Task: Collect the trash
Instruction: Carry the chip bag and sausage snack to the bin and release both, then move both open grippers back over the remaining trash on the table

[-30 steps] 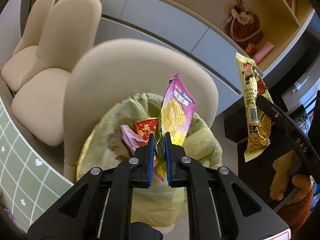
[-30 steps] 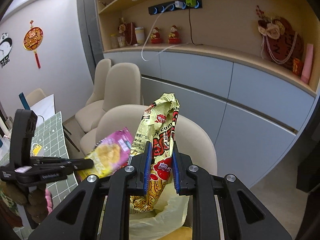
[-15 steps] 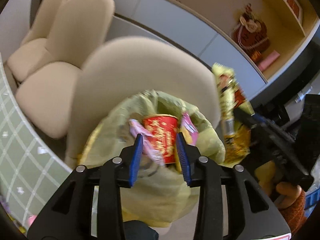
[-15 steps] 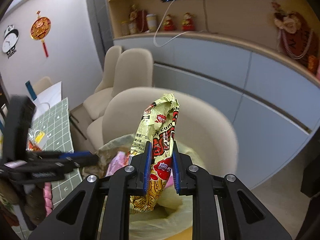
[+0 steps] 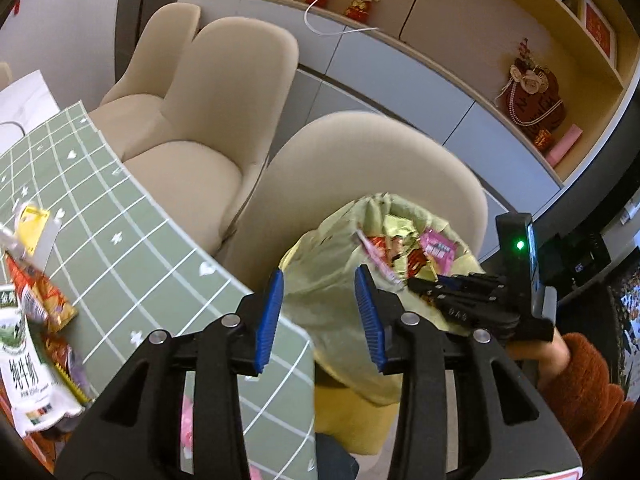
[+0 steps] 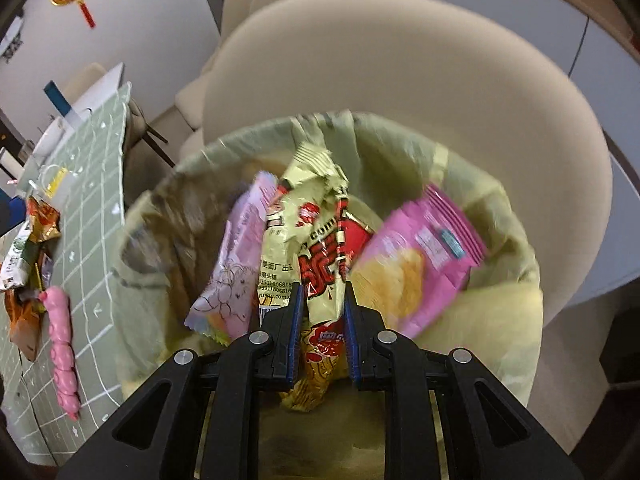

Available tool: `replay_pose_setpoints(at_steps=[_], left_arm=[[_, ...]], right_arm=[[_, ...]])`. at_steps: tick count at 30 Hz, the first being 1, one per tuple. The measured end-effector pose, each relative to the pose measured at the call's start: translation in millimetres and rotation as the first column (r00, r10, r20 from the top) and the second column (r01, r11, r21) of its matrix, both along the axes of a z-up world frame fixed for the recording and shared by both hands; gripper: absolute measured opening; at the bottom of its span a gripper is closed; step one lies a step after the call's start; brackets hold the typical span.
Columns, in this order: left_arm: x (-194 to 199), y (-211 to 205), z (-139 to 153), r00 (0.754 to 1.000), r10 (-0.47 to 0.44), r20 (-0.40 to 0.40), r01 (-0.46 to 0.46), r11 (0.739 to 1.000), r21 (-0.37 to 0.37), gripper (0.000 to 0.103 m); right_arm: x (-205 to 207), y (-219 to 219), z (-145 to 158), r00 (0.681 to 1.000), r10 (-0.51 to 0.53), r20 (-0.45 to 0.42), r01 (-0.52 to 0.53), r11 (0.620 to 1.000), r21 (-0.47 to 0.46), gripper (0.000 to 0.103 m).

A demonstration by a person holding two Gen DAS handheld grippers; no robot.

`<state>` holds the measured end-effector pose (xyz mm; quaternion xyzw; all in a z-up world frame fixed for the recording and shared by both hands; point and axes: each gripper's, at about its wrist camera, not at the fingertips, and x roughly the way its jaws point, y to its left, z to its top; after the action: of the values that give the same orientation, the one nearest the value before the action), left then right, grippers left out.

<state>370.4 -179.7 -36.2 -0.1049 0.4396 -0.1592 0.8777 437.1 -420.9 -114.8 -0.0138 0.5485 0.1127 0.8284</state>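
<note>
In the left wrist view, my left gripper (image 5: 319,312) has its blue pads apart and nothing between them; the jaws stand open and empty. Behind them, at about 1 o'clock, I see the yellow-green trash bag (image 5: 340,280) with wrappers in its mouth, standing in front of a beige chair (image 5: 384,160). The right gripper (image 5: 420,283) reaches into the bag mouth from 3 o'clock, with an orange sleeve (image 5: 580,376) behind it. On the green checked tablecloth (image 5: 132,240), at 9 o'clock, more snack packets (image 5: 36,308) wait. I judge the left one should go back there next. In the right wrist view, the right gripper is closed on the yellow noodle packet (image 6: 316,248), which stands upright inside the bag, between a lilac wrapper (image 6: 236,264) at 10 o'clock and a pink chip bag (image 6: 424,264) at 2 o'clock. To do this step well, I would open only when the packet bottom is below the bag rim (image 6: 200,156), then lift straight up, so the pads do not drag the liner or pull neighbours out.
</note>
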Motion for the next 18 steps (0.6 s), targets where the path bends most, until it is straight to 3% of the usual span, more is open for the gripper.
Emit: replay_pose_setpoints(at_steps=[5,6,8,18], left_arm=[[-12,10,-7,1.0,0.013,-0.026,-0.013,1.0,0.002,0.035],[-13,10,-6,1.0,0.013,-0.023,-0.013,1.0,0.002,0.035],[-18,12,-2,1.0,0.015,-0.015,-0.015,1.0,0.002,0.036],[-68,53,11,0.993,0.11,0.037,-0.112,0.992,0.063,0.039]], right_arm=[[-12,-8,10,0.998,-0.048,0.047,0.045,0.997,0.064,0.021],[-15,-11,14,0.996,-0.059,0.06,0.054,0.996,0.076,0.03],[-23,-15,28,0.991,-0.079,0.104,0.066,0.99,0.121,0.04],[-79,-5,94,0.958,-0.089,0.273,0.034,0.98,0.198,0.042]])
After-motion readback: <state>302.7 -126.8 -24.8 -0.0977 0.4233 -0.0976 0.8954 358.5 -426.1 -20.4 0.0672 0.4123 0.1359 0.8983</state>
